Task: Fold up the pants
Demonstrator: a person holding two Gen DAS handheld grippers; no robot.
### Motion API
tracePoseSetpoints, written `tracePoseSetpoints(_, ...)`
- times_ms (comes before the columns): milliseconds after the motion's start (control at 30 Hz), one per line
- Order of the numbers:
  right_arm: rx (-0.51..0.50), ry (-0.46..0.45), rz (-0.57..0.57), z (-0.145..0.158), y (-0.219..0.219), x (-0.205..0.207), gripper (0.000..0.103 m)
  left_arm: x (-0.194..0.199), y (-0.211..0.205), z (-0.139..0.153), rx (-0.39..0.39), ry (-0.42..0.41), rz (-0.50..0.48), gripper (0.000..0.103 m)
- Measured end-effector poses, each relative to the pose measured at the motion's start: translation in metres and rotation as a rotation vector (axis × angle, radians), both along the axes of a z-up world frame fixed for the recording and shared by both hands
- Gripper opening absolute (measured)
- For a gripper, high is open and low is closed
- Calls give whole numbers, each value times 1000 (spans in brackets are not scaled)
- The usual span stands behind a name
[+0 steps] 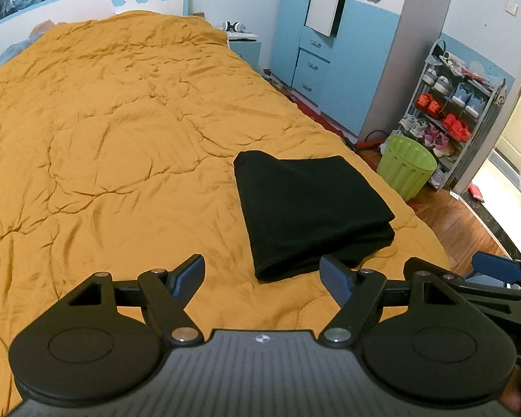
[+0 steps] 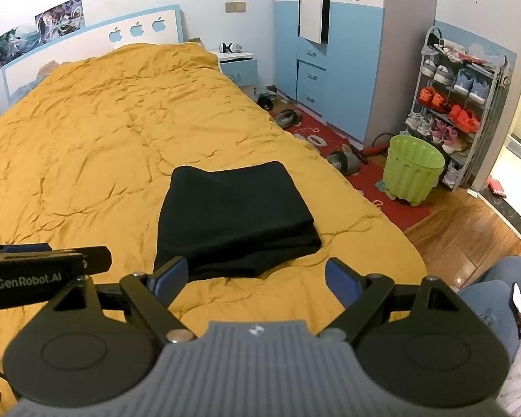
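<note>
Both claws, left and right, are gaping wide and empty; the pants are lying folded at twelve o'clock on the bed, apparently finished.

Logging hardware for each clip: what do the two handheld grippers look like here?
Both match: the left gripper and right gripper have black linkage arms with silver pivot pins, round black discs either side, a ribbed grey body with a small emblem, and blue pads on the jaws. The left gripper's side reads "GenRobot.AI" in the right wrist view.
</note>
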State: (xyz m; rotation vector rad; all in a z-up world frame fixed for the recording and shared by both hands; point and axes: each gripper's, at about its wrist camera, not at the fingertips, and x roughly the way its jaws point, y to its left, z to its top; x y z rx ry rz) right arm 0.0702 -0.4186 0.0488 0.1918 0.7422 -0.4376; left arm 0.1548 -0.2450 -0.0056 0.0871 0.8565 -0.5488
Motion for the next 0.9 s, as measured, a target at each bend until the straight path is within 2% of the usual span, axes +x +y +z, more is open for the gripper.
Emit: tracePoseSetpoints(900, -10, 10, -4, -2, 5, -2, 82, -2, 1, 0, 9, -2, 11, 88)
